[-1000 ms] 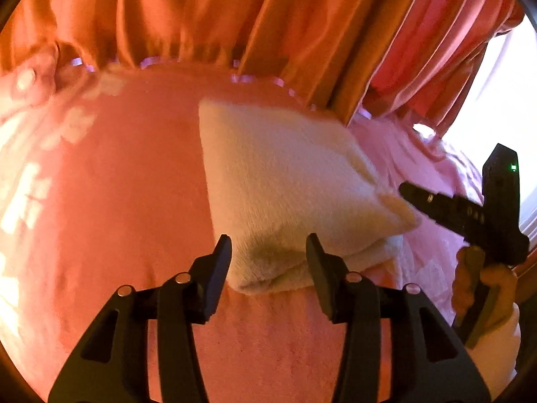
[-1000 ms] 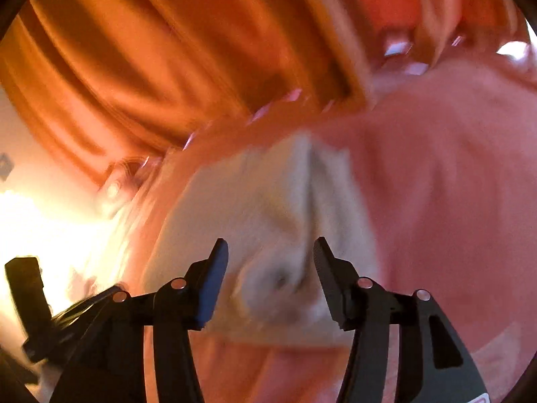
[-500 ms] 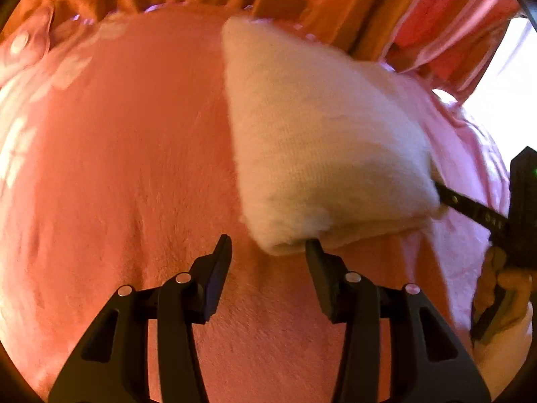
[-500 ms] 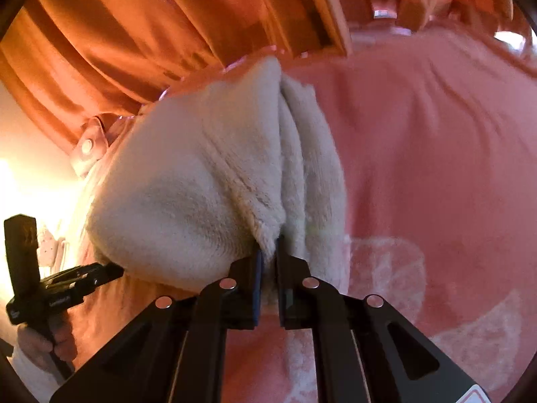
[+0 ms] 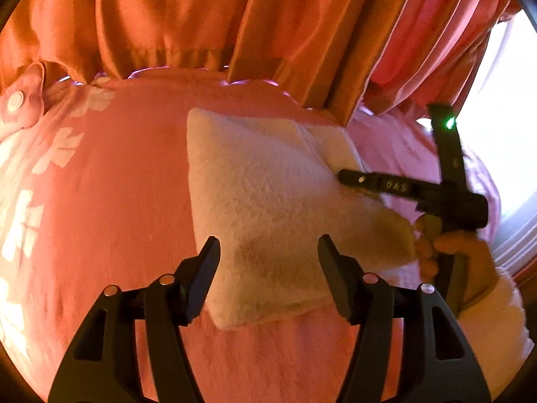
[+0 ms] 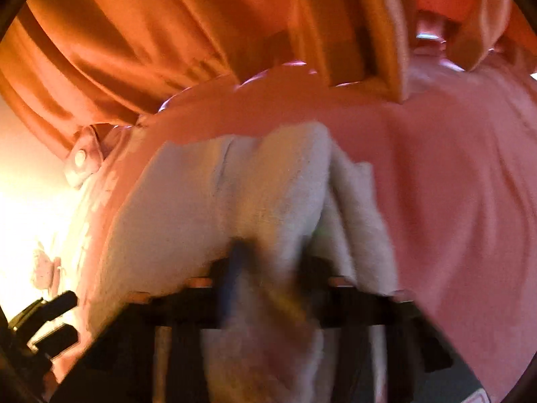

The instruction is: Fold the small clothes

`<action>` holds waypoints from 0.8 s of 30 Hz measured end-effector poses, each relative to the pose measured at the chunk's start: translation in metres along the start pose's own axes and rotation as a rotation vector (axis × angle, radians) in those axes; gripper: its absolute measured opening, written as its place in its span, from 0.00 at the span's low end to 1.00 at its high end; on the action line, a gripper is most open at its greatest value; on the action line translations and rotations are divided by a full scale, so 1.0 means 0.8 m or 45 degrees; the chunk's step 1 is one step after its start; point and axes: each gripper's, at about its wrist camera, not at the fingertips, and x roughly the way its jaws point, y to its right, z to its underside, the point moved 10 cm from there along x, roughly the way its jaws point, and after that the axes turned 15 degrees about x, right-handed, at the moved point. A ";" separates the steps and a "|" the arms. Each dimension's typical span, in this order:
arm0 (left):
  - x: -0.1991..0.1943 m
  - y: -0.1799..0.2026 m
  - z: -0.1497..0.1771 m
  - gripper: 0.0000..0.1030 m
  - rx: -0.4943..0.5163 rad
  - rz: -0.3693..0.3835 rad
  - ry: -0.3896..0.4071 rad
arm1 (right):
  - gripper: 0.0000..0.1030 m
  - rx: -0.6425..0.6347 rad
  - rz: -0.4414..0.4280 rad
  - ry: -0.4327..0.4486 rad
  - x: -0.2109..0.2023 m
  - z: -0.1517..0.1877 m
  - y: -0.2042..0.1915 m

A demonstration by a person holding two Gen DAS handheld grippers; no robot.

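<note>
the folded cream fleece garment [image 5: 268, 208] lies on the pink bedspread with pale flower prints [image 5: 110, 201], in front of the orange curtain [image 5: 201, 16]. its long axis runs from the far left corner down toward the near right. its near edge sits right between the fingers of the left gripper [image 5: 268, 268], whose jaws have just been opening and stand spread, not pressing the fleece. out on the right side, the right gripper [image 5: 345, 176] has its jaws pressed together on a fold of the garment; its own view is blurred, with fleece bunched over the fingers. so the right hand [image 5: 449, 255] has the hold, and the left is nearest the free near edge, which i'd guess it takes next.
</note>
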 end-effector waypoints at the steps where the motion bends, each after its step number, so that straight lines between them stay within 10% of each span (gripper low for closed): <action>1: 0.006 0.002 0.000 0.57 0.015 -0.023 -0.012 | 0.08 0.001 -0.030 0.058 -0.016 -0.008 -0.004; 5: 0.024 0.004 0.003 0.59 -0.012 -0.014 -0.034 | 0.08 0.090 -0.054 0.190 -0.059 -0.031 0.022; 8: 0.028 0.006 0.002 0.60 -0.003 -0.026 -0.023 | 0.08 0.072 0.135 0.003 0.012 0.004 0.070; 19: 0.030 0.003 0.008 0.61 -0.015 -0.072 -0.041 | 0.33 0.235 -0.142 0.015 -0.078 0.058 0.043; 24: 0.026 0.005 0.010 0.61 -0.035 -0.081 -0.046 | 0.45 0.233 -0.071 -0.045 -0.068 0.095 0.051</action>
